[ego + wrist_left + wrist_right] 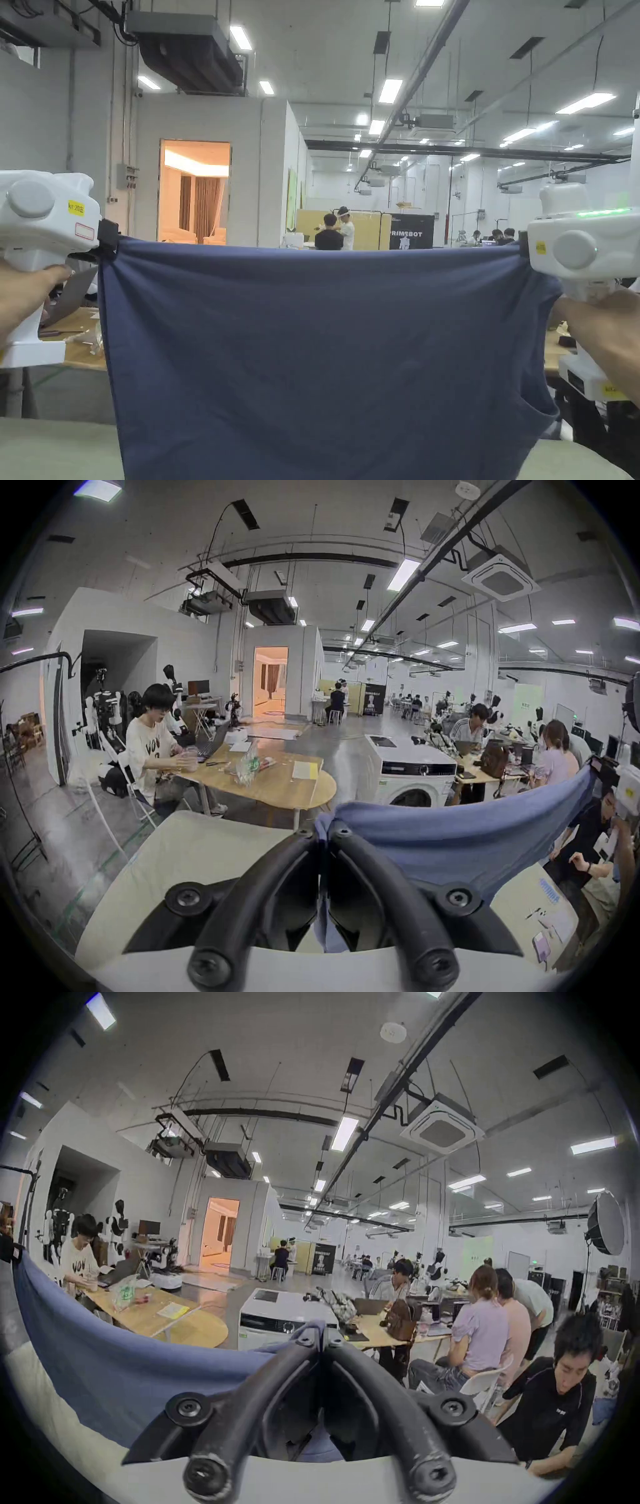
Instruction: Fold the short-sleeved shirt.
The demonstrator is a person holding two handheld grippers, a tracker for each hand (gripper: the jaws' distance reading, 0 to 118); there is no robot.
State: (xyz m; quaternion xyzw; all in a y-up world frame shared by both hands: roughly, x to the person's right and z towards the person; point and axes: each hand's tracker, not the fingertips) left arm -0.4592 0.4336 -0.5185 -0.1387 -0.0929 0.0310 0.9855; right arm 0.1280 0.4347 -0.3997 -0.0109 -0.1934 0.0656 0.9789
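Workshop behind; both grippers, left (pixel 323 830) and right (pixel 320 1338), clamp blue shirt (pixel 319 350); gripper views reveal washing machine (pixel 412 774).

Bright workshop hall (wooden tables (pixel 277 785))

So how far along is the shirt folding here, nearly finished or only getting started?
Only getting started, it seems. Done: the left gripper and right gripper have each shut on a top corner of the blue shirt. In hand: they hold it up, spread wide between them, hanging over the pale table. Left: no fold shows yet, so laying it flat and making every fold remains.
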